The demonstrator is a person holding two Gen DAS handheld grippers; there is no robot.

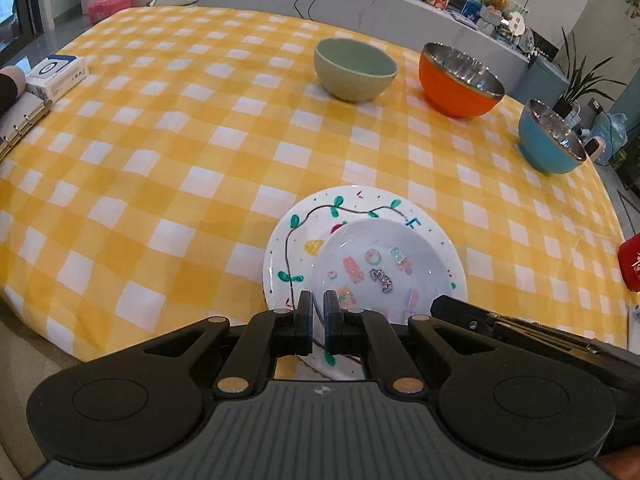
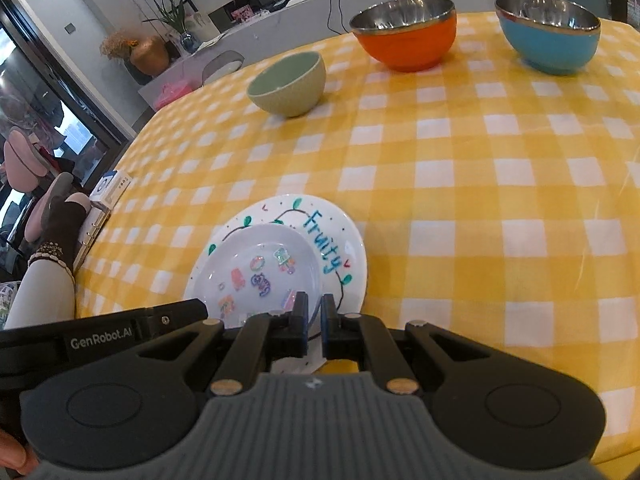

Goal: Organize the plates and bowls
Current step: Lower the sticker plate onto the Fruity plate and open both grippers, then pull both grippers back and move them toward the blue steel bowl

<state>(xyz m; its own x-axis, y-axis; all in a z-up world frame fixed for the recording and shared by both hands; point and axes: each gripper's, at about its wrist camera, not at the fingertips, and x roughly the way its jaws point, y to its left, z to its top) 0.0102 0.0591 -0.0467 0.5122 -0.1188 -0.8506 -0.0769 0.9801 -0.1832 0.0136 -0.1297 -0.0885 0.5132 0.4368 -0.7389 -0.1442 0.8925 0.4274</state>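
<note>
Both grippers, left (image 1: 318,307) and right (image 2: 314,309), are pinching the small plate's (image 1: 380,268) near rim, jaws closed on it, seating it on the big plate (image 1: 288,248) for stacking.

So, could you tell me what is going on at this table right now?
A person holds a gripper in each hand. The left gripper and right gripper are both clamped on the near rim of the small sticker plate, which sits on the larger painted plate. The green bowl, orange bowl and blue bowl stand apart, farther back.
</note>
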